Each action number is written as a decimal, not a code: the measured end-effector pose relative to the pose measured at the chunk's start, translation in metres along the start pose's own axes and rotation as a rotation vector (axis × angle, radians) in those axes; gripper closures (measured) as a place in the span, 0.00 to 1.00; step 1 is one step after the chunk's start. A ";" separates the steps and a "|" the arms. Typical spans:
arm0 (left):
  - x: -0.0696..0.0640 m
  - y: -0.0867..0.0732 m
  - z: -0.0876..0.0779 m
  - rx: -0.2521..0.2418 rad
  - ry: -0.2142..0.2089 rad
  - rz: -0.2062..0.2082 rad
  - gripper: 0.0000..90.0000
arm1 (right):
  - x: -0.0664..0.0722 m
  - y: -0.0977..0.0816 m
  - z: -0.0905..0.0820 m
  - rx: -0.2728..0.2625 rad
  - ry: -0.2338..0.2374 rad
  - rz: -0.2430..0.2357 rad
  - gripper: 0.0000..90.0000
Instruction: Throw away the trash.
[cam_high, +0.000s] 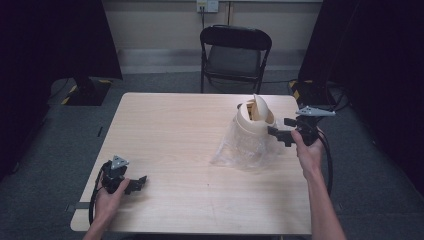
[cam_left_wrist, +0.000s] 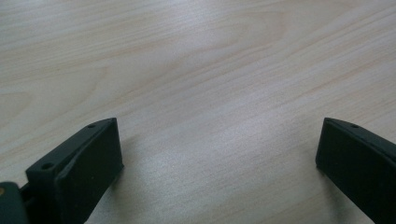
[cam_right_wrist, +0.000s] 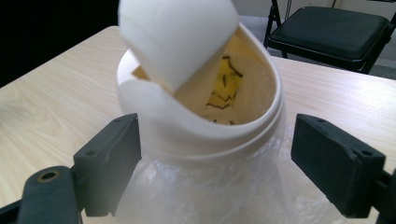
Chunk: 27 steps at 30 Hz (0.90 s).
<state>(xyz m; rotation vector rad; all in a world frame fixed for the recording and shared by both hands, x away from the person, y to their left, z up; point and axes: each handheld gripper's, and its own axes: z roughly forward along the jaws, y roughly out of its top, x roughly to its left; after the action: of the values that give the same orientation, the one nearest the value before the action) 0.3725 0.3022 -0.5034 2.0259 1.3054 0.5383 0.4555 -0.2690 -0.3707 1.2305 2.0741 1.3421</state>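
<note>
Your right hand-held gripper (cam_right_wrist: 215, 163), jaws apart, faces the cream bin (cam_right_wrist: 201, 126) with tilted swing lid and clear plastic liner (cam_right_wrist: 205, 191); your left hand-held gripper (cam_left_wrist: 219, 168) rests apart on the desk (cam_left_wrist: 196, 70).

left gripper (cam_high: 136, 184) rests low at the near left, held in the left hand (cam_high: 111, 195), jaws wide apart. right gripper (cam_high: 278, 135) sits at the far right, right forearm outstretched, jaws spread wide.

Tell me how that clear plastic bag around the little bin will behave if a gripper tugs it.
The bag looks thin and crinkled, so it would probably flop and stretch. It hangs loose under the bin, so a tug may slip it free or tip the small, likely light bin.
</note>
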 end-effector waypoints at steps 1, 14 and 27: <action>0.000 0.000 0.000 0.000 0.000 0.000 0.00 | 0.002 -0.002 -0.001 -0.001 -0.003 0.003 0.17; 0.000 0.000 0.000 -0.001 0.000 -0.003 0.00 | 0.026 -0.031 -0.007 0.031 -0.049 0.003 0.17; -0.002 -0.002 -0.002 0.002 0.003 0.002 0.00 | 0.051 -0.070 -0.003 0.099 -0.055 0.013 0.17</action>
<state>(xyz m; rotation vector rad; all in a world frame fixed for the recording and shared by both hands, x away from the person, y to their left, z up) 0.3689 0.3021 -0.5033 2.0287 1.3060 0.5419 0.3938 -0.2398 -0.4231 1.3086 2.1202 1.2101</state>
